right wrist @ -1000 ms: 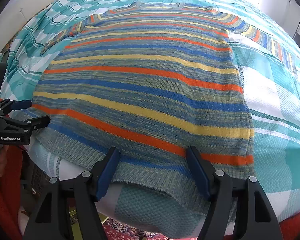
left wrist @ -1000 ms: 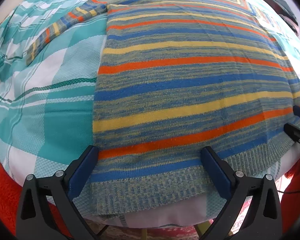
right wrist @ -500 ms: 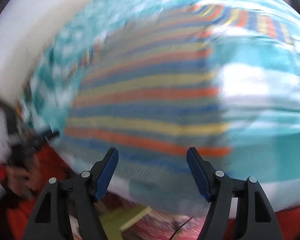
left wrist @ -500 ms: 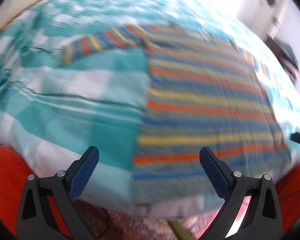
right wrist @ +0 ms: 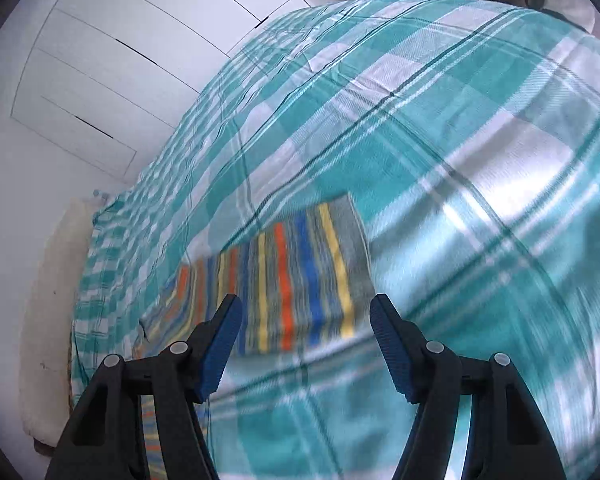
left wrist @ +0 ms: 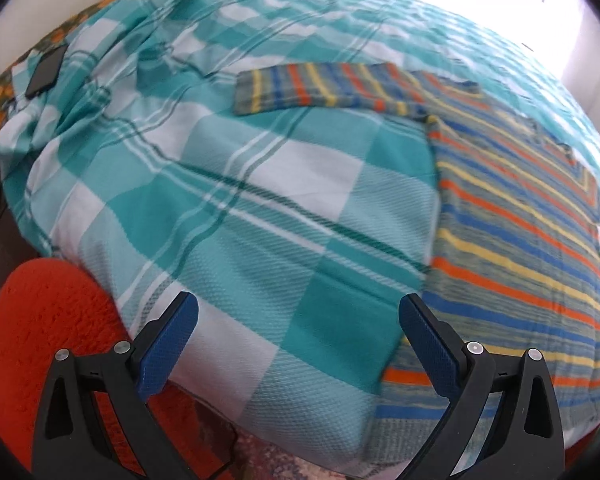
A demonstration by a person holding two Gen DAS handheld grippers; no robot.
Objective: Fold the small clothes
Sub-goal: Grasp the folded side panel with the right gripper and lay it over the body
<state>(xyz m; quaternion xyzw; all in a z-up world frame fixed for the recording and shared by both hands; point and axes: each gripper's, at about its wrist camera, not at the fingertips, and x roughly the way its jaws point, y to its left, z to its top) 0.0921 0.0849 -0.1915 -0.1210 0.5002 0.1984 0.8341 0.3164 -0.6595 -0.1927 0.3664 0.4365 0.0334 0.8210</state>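
Observation:
A striped knit sweater (left wrist: 516, 216) in blue, orange, yellow and grey lies flat on a teal checked bedspread (left wrist: 268, 184). Its left sleeve (left wrist: 312, 86) stretches out to the left at the far side. My left gripper (left wrist: 296, 332) hangs open over bare bedspread, just left of the sweater's hem corner, holding nothing. In the right wrist view the sweater's other sleeve (right wrist: 296, 280) lies flat, its cuff end pointing away. My right gripper (right wrist: 306, 340) hovers above that sleeve with its jaws closing slightly; the pads do not press on the cloth.
A dark phone (left wrist: 46, 70) lies at the bedspread's far left edge. An orange fluffy rug (left wrist: 48, 336) covers the floor by the bed's near corner. White cupboard doors (right wrist: 112, 64) stand beyond the bed in the right wrist view.
Both grippers have left the sweater's hem. The left one slid left along the bed's edge. The right one swung far out to the right sleeve and rolled.

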